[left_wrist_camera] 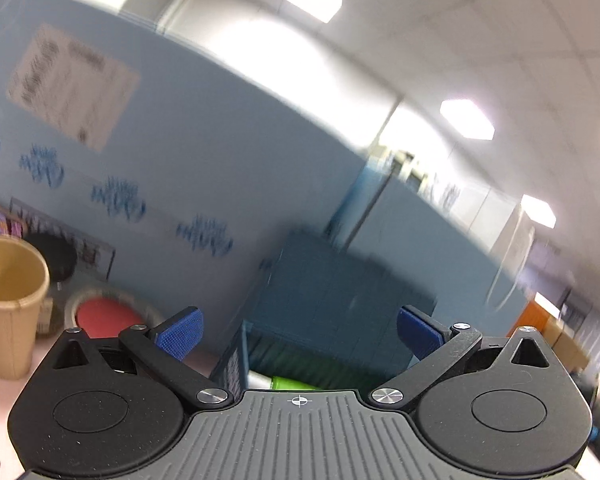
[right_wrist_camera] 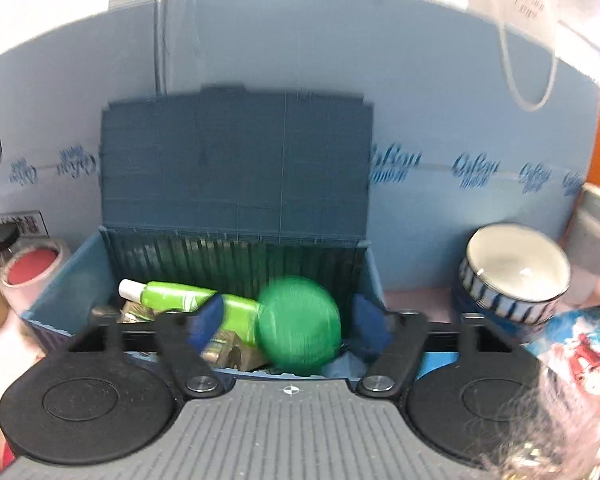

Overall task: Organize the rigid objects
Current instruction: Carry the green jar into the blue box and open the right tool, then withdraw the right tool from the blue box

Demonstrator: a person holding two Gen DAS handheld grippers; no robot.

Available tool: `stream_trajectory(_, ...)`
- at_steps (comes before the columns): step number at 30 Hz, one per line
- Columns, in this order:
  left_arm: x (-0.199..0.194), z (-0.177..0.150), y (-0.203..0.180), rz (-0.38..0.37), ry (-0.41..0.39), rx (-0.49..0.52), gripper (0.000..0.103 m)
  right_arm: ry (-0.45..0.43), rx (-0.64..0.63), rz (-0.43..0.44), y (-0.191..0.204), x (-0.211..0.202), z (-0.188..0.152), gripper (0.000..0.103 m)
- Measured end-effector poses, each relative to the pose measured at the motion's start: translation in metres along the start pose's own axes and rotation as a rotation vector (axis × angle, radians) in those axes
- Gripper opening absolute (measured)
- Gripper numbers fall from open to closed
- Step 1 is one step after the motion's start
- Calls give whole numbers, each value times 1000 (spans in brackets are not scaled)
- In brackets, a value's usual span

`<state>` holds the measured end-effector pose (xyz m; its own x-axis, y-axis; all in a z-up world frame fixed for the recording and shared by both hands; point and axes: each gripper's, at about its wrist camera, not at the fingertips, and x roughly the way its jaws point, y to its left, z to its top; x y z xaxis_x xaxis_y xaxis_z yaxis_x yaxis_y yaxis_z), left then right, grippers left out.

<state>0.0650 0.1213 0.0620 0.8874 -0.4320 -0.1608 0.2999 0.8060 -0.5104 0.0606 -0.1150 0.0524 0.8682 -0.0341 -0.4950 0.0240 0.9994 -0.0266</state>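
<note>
A blue storage box [right_wrist_camera: 80, 268] stands with its lid raised against the back panel. Inside lie a green tube with a white cap [right_wrist_camera: 168, 294] and some dull metallic pieces [right_wrist_camera: 228, 350]. A blurred round green object [right_wrist_camera: 298, 324] sits between the fingers of my right gripper [right_wrist_camera: 288, 322], which is open just over the box; no pad touches it. My left gripper [left_wrist_camera: 298, 332] is open and empty, tilted upward, with the same box [left_wrist_camera: 236, 356] and the green tube [left_wrist_camera: 288, 382] just below it.
A tan paper cup [left_wrist_camera: 8, 300] and a red-lidded tape roll [left_wrist_camera: 104, 318] stand left of the box. A blue-striped ceramic bowl [right_wrist_camera: 514, 270], a grey cup [right_wrist_camera: 594, 232] and a colourful packet [right_wrist_camera: 580, 344] lie right of it. A light-blue partition [right_wrist_camera: 440, 120] closes the back.
</note>
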Motion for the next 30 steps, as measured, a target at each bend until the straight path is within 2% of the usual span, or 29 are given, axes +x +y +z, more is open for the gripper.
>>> stream_trajectory(4,-27,9,-13,-43,-127,34,103,-136,61,20,-7,-40,-3,87)
stream_trajectory(6,-41,12,-25,-67,-188,95,103,-233,112,66,-13,-63,-9,99)
stream_trajectory(7,-47,13,-31,-67,-216,126,103,-281,127,88,-15,-74,-14,102)
stream_trajectory(11,-63,9,-46,-63,-249,219,103,-384,125,102,-15,-98,-36,103)
stream_trajectory(13,-67,3,-48,-38,-250,255,103,-411,113,78,-10,-102,-45,103)
stream_trajectory(18,-76,-24,-42,71,-324,328,103,-442,112,32,-5,-98,-69,103)
stream_trajectory(21,-67,-39,-33,119,-315,331,103,-474,128,16,-5,-95,-76,103)
stream_trajectory(26,-46,-63,-22,148,-257,316,103,-537,156,-24,-5,-88,-85,103)
stream_trajectory(30,-36,-73,-16,240,-250,315,103,-550,146,-15,-5,-82,-89,103)
